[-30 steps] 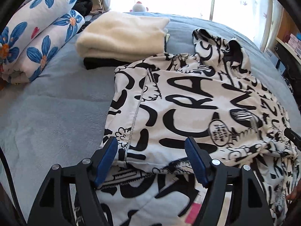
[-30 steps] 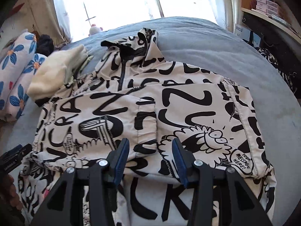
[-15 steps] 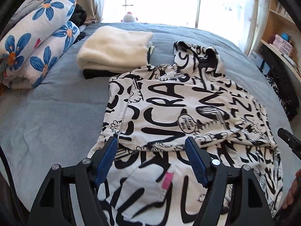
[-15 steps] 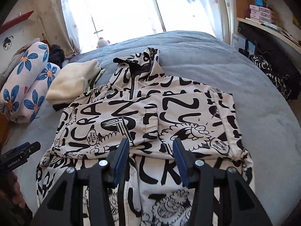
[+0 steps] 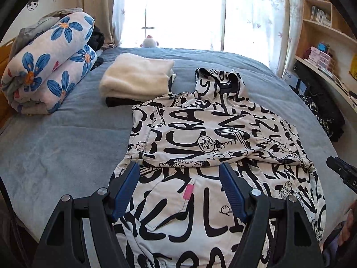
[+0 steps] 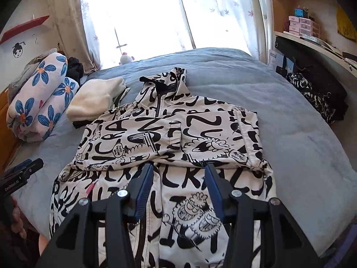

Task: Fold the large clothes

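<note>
A black-and-white graffiti-print hooded jacket (image 5: 207,138) lies flat on the blue-grey bed (image 5: 62,138), sleeves folded across its chest, hood pointing away from both tongs. The left tongs (image 5: 179,185) stand wide over the jacket's lower half with nothing between the blue pads. The right tongs (image 6: 178,183) stand partly open, narrower than the left, also empty, above the hem area.

Beyond and to the left of the left tongs sit a folded cream fleece (image 5: 136,78) on a dark garment and a rolled blue-flowered quilt (image 5: 49,64). Only the left view shows the pink tag (image 5: 188,191) on the jacket between its pads. Only the right view shows the jacket's right edge fully, and the cartoon figure (image 6: 196,214) printed just ahead of its pads. Each view catches the other tongs at its edge.
</note>
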`<state>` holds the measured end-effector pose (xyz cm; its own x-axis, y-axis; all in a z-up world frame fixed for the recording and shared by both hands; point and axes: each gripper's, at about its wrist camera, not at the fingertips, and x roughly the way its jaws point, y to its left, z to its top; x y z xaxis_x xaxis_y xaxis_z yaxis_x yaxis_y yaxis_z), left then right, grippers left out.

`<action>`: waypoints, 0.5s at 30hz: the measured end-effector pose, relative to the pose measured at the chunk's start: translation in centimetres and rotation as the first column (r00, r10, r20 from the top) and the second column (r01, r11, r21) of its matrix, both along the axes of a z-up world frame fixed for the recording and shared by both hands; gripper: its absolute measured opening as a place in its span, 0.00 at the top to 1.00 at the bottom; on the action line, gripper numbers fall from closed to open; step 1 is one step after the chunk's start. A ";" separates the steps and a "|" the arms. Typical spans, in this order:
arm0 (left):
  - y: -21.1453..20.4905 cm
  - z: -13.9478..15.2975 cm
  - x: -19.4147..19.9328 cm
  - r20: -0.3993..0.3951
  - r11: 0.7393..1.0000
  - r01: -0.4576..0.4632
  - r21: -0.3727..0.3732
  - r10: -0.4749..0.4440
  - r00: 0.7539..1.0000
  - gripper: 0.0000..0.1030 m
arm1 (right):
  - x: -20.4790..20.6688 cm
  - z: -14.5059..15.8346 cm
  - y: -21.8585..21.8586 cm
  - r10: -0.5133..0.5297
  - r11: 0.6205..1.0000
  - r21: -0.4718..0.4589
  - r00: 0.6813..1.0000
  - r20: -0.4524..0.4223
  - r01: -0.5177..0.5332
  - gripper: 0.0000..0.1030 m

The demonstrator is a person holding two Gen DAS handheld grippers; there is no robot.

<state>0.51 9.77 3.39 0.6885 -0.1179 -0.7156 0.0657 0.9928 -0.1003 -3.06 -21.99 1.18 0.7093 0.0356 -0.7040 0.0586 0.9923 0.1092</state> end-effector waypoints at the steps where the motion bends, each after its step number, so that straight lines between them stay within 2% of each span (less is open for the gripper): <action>1: 0.0 0.1 -0.4 0.003 1.000 0.001 -0.003 -0.001 1.000 0.30 | -0.4 0.0 -0.1 0.001 1.000 -0.002 1.000 0.000 -0.001 0.53; 10: 0.3 -0.3 -3.9 -0.006 0.999 0.053 -0.014 -0.053 0.999 0.30 | -4.7 -0.1 -0.4 0.011 1.000 -0.014 1.000 0.012 -0.010 0.53; 15: 1.1 -1.4 -5.2 -0.038 0.999 0.036 -0.014 -0.037 0.999 0.30 | -6.2 -0.7 -0.7 0.011 1.000 -0.007 1.000 0.003 -0.011 0.53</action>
